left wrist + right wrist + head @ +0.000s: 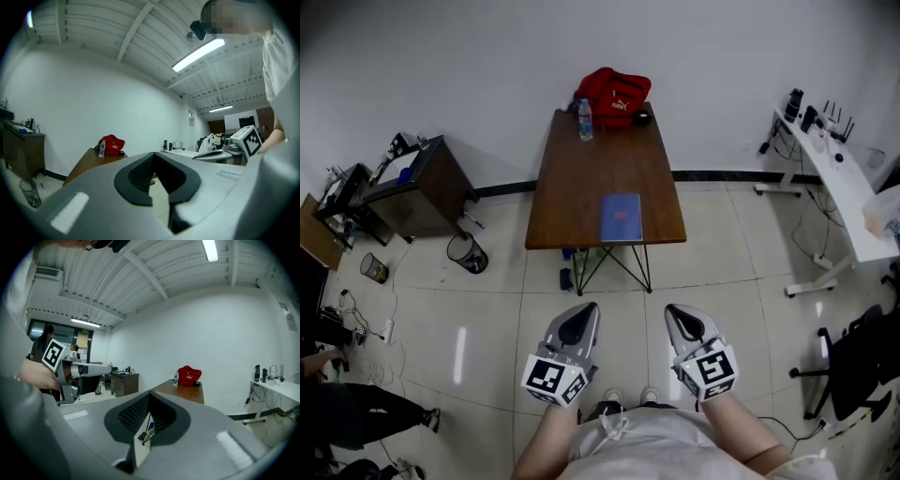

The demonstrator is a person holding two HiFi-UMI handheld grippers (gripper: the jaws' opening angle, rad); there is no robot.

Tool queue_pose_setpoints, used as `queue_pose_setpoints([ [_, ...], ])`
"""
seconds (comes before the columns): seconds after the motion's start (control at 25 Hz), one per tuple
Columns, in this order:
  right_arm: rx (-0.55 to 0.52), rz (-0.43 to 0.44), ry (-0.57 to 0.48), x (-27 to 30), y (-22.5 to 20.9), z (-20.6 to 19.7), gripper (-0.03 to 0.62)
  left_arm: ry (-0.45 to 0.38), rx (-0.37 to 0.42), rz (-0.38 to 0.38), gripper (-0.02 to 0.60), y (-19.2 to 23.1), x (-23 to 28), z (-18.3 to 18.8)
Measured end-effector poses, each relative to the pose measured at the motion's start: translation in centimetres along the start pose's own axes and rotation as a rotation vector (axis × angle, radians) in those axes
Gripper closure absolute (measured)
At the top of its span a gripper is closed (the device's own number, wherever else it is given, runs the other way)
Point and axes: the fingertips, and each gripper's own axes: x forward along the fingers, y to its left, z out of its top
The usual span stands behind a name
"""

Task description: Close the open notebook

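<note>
I read the notebook [621, 217] as already lying the way the task wants it. It sits flat on the table [581, 178] near the front edge with a single blue cover facing up, and I see no spread pages. From this far off I can't tell whether a leaf is slightly lifted.

Both tools are well apart from it, held out level in front of me over the floor. The left tool [577, 325] has its jaws drawn together on nothing, and the right tool [684, 323] is the same, showing only a thin slit between the pads. As far as I can judge, nothing here calls for a closing move; I'd only look at the cover from nearer.

The table is dark wood on thin black legs. At its far end, by the white wall, are a red bag [612, 96] and a water bottle [585, 120]. Around it, on the pale tiled floor, are a dark cabinet [417, 187] and a bin [468, 253] to the left and a white desk [839, 187] to the right.
</note>
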Motion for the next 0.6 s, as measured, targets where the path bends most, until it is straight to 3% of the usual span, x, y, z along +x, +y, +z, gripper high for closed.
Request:
queue_pose_setpoints([
  [0.6,-0.002,0.002,0.013,0.8,-0.5,-0.3,0.592,0.067,0.045,-0.026,0.575,0.2,0.6,-1.5],
])
